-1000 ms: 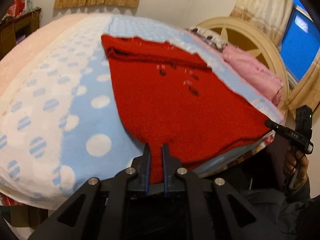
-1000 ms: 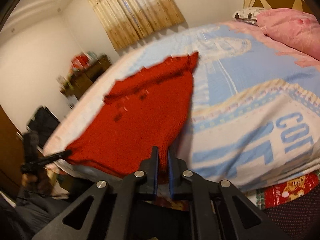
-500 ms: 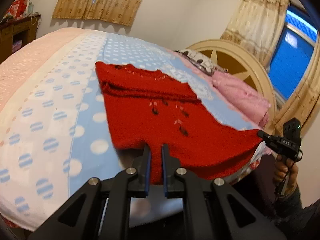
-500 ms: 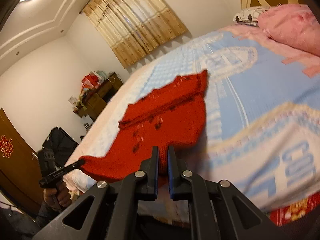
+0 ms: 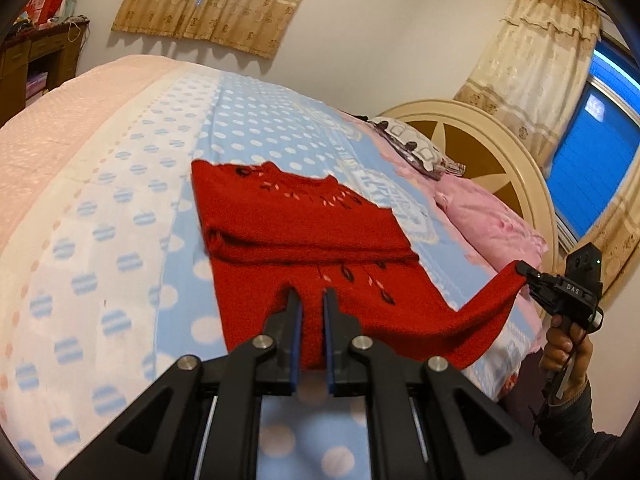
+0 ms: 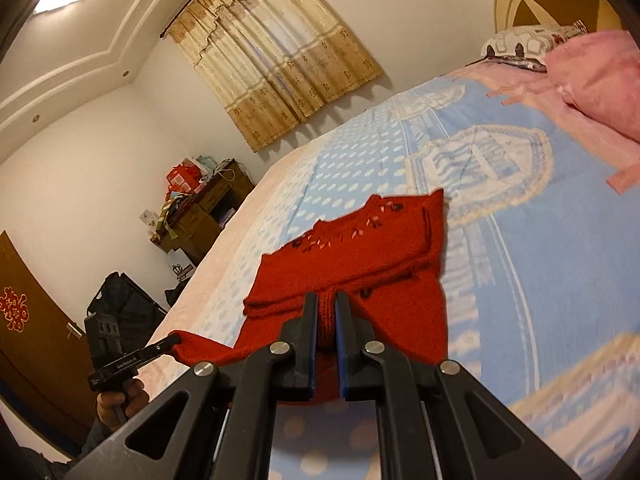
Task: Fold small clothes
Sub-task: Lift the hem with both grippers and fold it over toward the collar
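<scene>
crosswise on the dotted blue bedspread (image 5: 168, 208) lies a red knit sweater (image 5: 288, 216), neckline away from the grippers, sleeves folded over. left gripper (image 5: 308, 300) and right gripper (image 6: 326, 304) each pinch its lifted hem.

So from the right gripper (image 6: 326, 312), the fingers (image 6: 306, 336) are clamped on a bunched bit of the red knit sweater's (image 6: 360, 264) near hem, lifted off the bed (image 6: 540, 240). The rest of the sweater lies just beyond the fingers, with a fold across its far part. Off to the left of the fingers, the left gripper (image 6: 170, 340) pinches the other hem corner, a hand (image 6: 120, 398) under it. Way past the fingers on the right there's a pink pillow (image 6: 600, 84), and curtains (image 6: 276, 52) on the far wall.
</scene>
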A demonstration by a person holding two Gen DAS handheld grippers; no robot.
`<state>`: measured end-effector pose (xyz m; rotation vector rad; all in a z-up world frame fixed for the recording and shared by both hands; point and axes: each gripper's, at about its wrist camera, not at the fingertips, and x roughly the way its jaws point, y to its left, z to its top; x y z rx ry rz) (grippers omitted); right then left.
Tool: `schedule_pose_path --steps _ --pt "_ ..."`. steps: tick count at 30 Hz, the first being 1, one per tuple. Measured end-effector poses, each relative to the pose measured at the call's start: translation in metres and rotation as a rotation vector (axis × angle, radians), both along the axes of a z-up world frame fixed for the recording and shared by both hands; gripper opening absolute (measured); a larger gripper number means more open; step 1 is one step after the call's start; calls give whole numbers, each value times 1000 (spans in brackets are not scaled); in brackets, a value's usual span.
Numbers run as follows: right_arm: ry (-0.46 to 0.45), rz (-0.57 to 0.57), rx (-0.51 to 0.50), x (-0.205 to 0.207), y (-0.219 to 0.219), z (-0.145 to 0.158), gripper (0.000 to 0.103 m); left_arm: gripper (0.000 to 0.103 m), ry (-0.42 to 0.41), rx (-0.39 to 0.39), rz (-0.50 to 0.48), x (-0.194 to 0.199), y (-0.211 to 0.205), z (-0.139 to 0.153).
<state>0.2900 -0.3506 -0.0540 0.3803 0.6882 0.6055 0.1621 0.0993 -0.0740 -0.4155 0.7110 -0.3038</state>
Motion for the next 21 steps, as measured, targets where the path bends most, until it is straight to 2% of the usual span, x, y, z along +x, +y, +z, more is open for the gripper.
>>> schedule_pose_path --steps 7,21 --pt "-5 -9 -30 51 20 15 7 9 -5 -2 18 42 11 10" --pt "23 -32 -94 155 58 14 7 9 27 -5 61 140 37 10"
